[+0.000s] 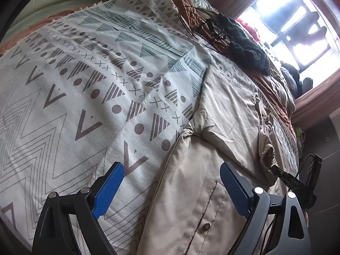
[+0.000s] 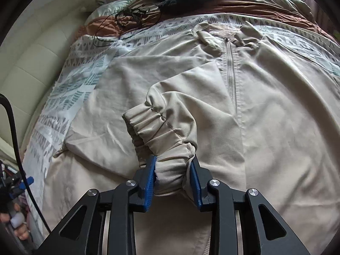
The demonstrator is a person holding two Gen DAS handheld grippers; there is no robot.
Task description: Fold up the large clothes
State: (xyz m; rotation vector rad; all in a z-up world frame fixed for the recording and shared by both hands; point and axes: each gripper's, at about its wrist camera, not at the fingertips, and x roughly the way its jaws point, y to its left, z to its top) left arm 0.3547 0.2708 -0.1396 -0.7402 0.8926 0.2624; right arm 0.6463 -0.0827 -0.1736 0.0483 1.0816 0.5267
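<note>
The tan jacket [image 2: 265, 110] lies flat on a patterned blanket [image 1: 70, 80] on the bed. The right gripper [image 2: 173, 176] points down and squeezes the jacket's bunched cuff [image 2: 161, 131]. The left gripper [image 1: 170, 182] hangs wide open over the jacket's edge, by a bright window [image 1: 286, 21]

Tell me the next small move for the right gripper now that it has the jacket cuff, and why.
Probably lay the sleeve cuff inward across the beige jacket beside the zipper and let go. The right gripper is clamped on the elastic cuff, already over the jacket front, which lies flat on the patterned bedspread. The left gripper hangs open over the jacket's edge, holding nothing.
</note>
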